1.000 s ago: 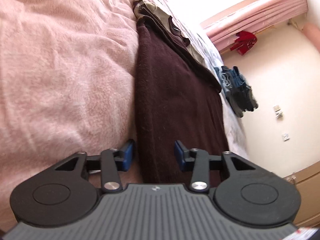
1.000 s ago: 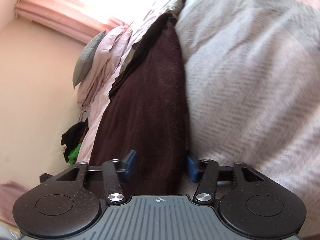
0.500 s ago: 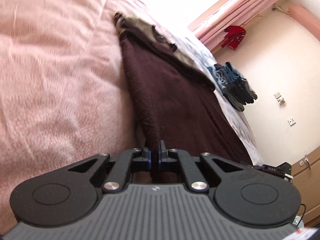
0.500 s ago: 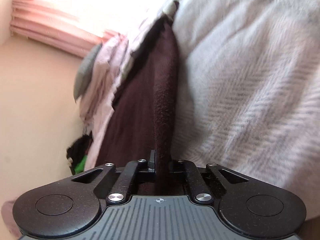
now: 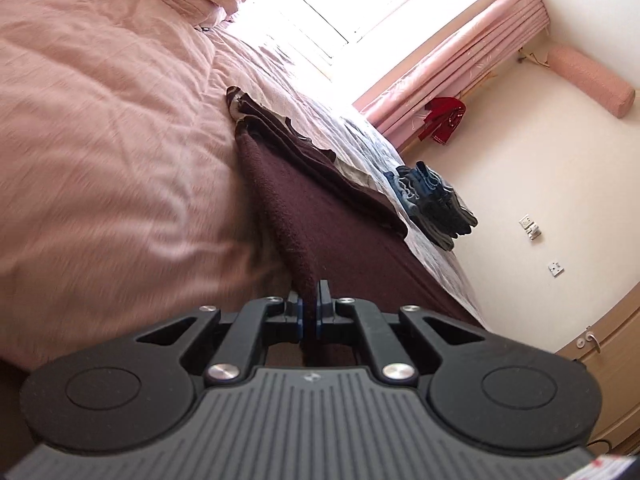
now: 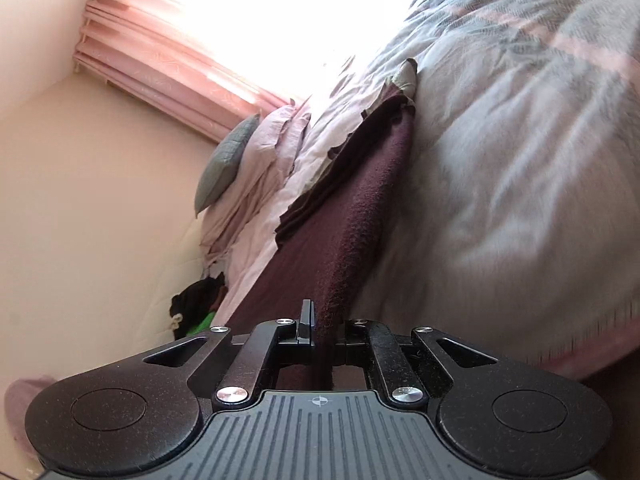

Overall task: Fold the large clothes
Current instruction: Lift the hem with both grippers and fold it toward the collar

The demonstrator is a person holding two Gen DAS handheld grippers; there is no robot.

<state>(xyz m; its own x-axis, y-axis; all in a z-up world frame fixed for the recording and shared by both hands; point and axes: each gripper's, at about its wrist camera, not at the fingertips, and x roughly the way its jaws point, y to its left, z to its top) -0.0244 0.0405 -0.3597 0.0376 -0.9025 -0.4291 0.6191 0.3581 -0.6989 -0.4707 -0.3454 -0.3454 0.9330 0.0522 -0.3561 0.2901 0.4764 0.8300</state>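
Both claws are clamped on the near edge of the dark brown garment (image 5: 332, 236), one at each near corner. The left claw (image 5: 309, 304) has its blue pads pinched tight with the fleecy cloth rising out from between them; the right claw (image 6: 320, 324) is closed just as narrowly, a ridge of the same cloth caught in its jaws.

The garment lies long and flat across the bed (image 5: 100, 140), stretching away toward the window (image 5: 360, 4). Its far end is rumpled, with a lighter lining or second layer showing there — which of the two, the views do not settle. From each claw the gripped edge runs taut and raised off the bedding, so the near end looks lifted rather than resting.

As for progress, this reads as the opening of a fold: the grasp is made and the edge is up, but no fold is laid yet. The cloth appears already narrowed into a long strip, though that is a guess. Left to do — carry the near edge over to the far end, lay it down squarely, release, and probably fold again. A pile of blue clothes (image 5: 432, 204) sits further along the bed.
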